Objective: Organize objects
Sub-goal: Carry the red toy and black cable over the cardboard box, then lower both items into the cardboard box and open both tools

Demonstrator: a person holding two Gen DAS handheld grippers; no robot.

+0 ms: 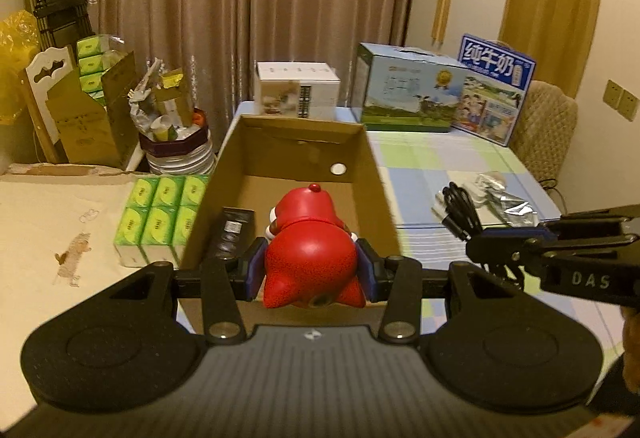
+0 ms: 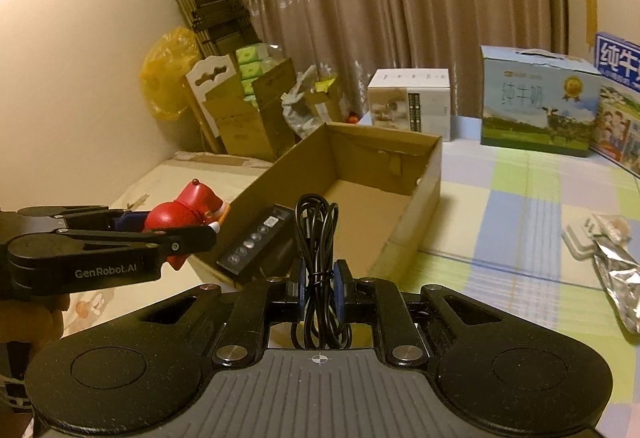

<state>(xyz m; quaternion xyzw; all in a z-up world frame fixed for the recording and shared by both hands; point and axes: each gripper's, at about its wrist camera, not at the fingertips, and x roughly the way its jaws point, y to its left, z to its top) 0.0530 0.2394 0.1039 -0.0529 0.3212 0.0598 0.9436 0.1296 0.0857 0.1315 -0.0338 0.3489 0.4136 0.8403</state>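
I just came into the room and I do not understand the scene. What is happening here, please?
A person is tidying things into an open cardboard box on the table, holding a gripper in each hand. The left gripper is shut on a red toy figure, held over the box. The right gripper is shut on a coiled black cable near the box. A black remote-like device already lies inside.

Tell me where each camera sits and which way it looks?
Left wrist: sits on the left tool, looking along it and down into the cardboard box; that tool grips the red toy, and the right tool pokes in.
Right wrist: sits on the right tool, which grips the black cable, facing the box; the left tool and a hand show.
Both share: box, toy, cable, black remote.
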